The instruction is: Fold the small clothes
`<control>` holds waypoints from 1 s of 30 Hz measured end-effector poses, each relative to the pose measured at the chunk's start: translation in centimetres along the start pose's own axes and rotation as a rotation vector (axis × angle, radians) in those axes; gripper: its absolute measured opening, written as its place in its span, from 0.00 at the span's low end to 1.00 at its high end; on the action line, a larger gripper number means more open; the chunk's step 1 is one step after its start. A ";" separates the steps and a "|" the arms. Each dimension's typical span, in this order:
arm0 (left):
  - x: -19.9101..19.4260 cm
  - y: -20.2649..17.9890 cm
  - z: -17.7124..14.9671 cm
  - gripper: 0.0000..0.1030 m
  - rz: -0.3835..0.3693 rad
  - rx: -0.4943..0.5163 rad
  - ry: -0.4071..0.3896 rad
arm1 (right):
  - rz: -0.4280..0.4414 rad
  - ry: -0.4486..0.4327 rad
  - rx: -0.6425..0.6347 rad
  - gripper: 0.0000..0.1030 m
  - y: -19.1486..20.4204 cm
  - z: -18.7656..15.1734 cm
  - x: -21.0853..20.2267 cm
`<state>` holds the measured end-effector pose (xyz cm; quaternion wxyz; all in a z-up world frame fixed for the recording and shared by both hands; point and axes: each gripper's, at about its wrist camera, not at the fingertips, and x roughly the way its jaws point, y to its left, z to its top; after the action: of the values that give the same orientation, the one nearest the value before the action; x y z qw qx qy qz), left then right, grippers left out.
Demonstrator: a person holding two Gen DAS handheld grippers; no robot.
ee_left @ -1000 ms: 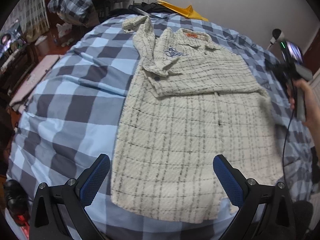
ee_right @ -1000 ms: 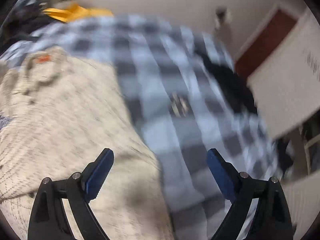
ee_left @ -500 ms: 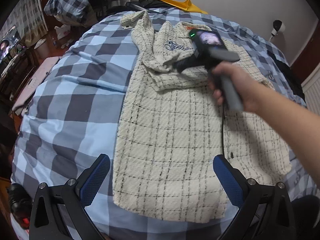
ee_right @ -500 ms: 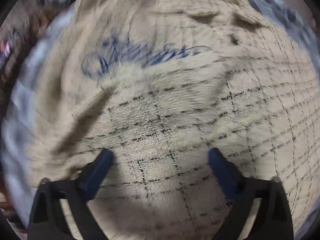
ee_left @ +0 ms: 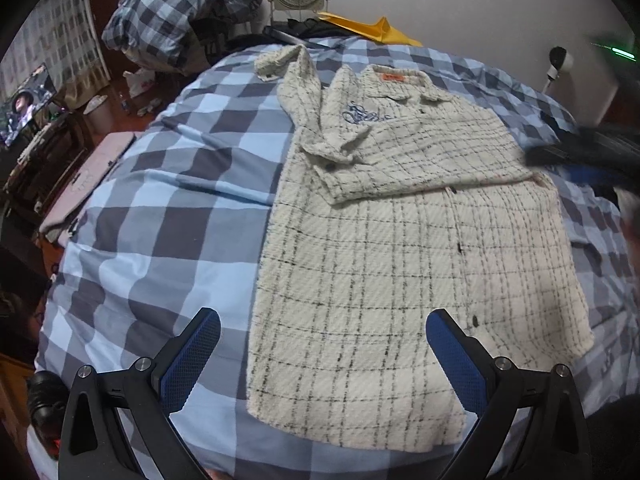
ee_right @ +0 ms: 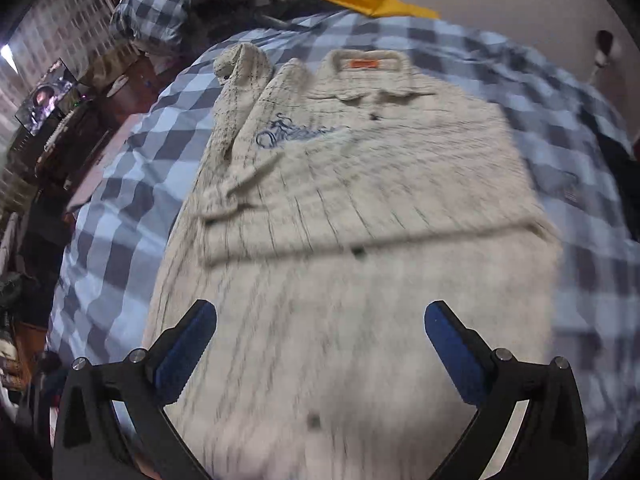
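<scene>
Checked bed (ee_left: 168, 240) carries the shirt (ee_left: 400, 264) — sleeves folded in. Left tool (ee_left: 320, 360) and right tool (ee_right: 320, 352) gape wide, empty. Next: grip the hem, fold upward.

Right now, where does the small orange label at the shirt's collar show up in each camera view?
Left wrist view: the small orange neck label sits upper centre, inside the cream plaid shirt's collar.
Right wrist view: the label is upper centre, slightly blurred.
Shared landmark: the blue embroidered script, below-left of the label in both.
</scene>
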<state>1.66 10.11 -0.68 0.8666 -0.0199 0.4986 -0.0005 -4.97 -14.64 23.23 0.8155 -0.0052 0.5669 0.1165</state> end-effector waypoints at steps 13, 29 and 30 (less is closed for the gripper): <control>-0.1 0.7 1.9 1.00 0.222 0.222 0.000 | 0.170 0.007 0.080 0.99 -1.9 -5.5 4.1; -0.3 0.7 20.2 1.00 0.231 0.176 -0.049 | 0.189 -0.020 0.121 0.99 -2.4 -4.5 4.5; 0.8 0.5 21.1 1.00 0.204 0.161 -0.040 | 0.195 -0.012 0.128 0.99 -2.5 -4.5 4.8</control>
<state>20.27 11.34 9.16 0.8706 0.1005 0.4791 0.0483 -7.02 -16.79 16.87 0.8024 0.1028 0.5661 0.1587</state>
